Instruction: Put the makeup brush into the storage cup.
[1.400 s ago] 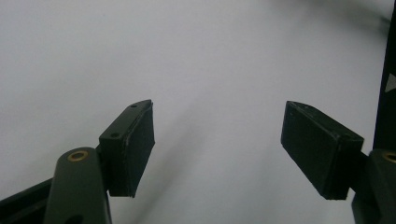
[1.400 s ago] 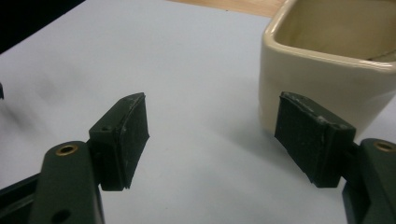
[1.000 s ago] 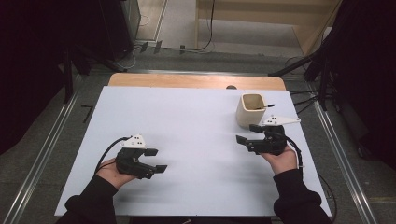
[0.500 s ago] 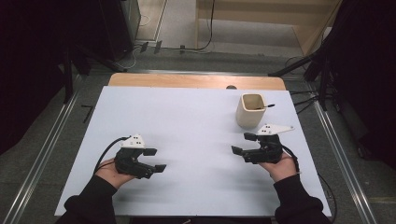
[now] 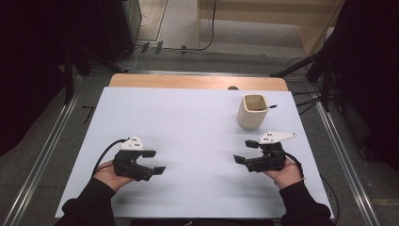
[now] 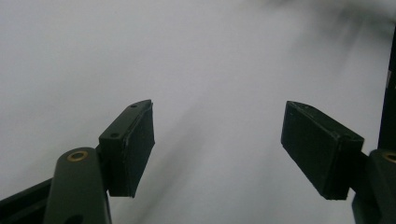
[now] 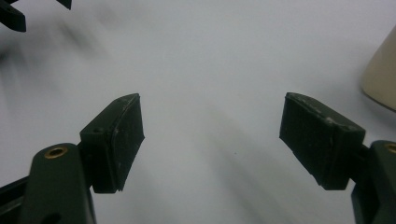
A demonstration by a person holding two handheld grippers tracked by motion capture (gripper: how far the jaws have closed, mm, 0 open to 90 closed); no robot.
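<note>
Both claws idle over the white table top [image 5: 197, 141], nothing held.

Left claw [image 5: 154, 161]: jaws spread wide apart, empty. It sits in my left hand [image 5: 109, 175] near my edge of the table, jaws pointing across toward the right claw. In the left gripper view the left claw [image 6: 217, 149] has bare white table between the pads, and the view is blurred toward the top.

Right claw [image 5: 244, 152]: jaws also wide apart, empty. Held in my right hand [image 5: 284, 173], jaws pointing across toward the left claw. The grey three-cornered plate [image 5: 276, 137] rides on top of it.

The cream ceramic cup [image 5: 252, 112], squarish with rounded corners, stands upright on the table beyond the right claw, on the far side from me and just off to its jaw side. Near, but clearly apart: no contact, open table between cup and jaws. A thin dark handle [image 5: 268, 108] sticks out over its rim on the side away from the left claw; can't tell what utensil it is.

In the right gripper view the right claw [image 7: 212, 140] points past the cup, which shows as a cream edge [image 7: 383, 74] outside the right-hand pad, not between the jaws. The dark jaw tips at the top left corner of that view are the left claw's, well apart.

Cup is well apart from the left claw, diagonally across the table.
</note>
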